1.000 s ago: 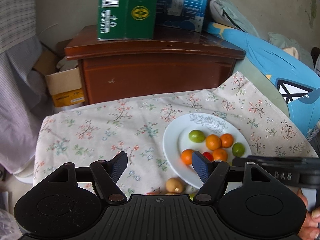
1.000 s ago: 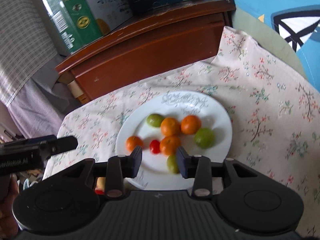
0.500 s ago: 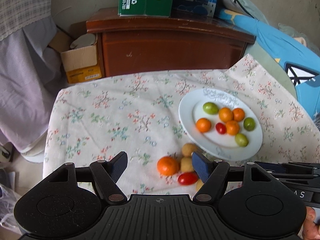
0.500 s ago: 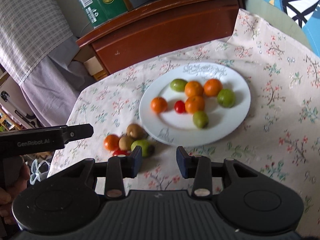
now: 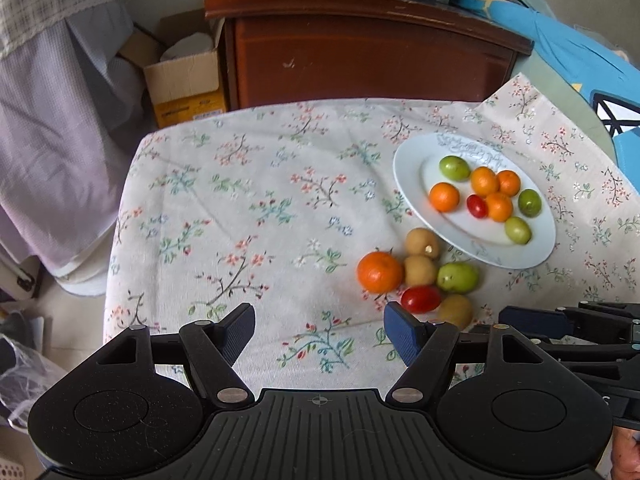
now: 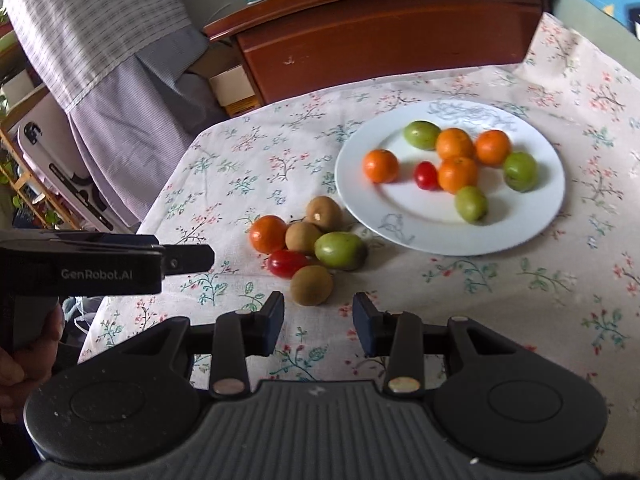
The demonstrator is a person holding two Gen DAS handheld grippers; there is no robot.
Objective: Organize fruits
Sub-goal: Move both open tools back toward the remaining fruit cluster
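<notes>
A white plate [image 5: 460, 228] [image 6: 420, 220] on the floral tablecloth [image 5: 248, 208] holds several small oranges, green fruits and one cherry tomato. Beside its near-left rim lies a loose cluster: an orange [image 5: 379, 272] [image 6: 268, 234], a cherry tomato [image 5: 420, 298] [image 6: 286, 263], a green fruit [image 5: 457, 277] [image 6: 339, 250] and three brown fruits, one nearest me [image 6: 311, 285]. My left gripper [image 5: 318, 324] stands open and empty over bare cloth, left of the cluster. My right gripper [image 6: 319, 312] is open by a narrower gap, empty, just short of the nearest brown fruit.
A dark wooden cabinet [image 5: 360, 60] stands behind the table with boxes on top. An open cardboard box [image 5: 184, 88] sits on the floor to its left. Draped fabric [image 5: 48, 140] hangs past the table's left edge. Blue bedding [image 5: 560, 52] lies at the right.
Both grippers drew back from the plate and tipped downward, so the loose fruit cluster came fully into view. The plate now sits farther off. Neither gripper's gap changed.
</notes>
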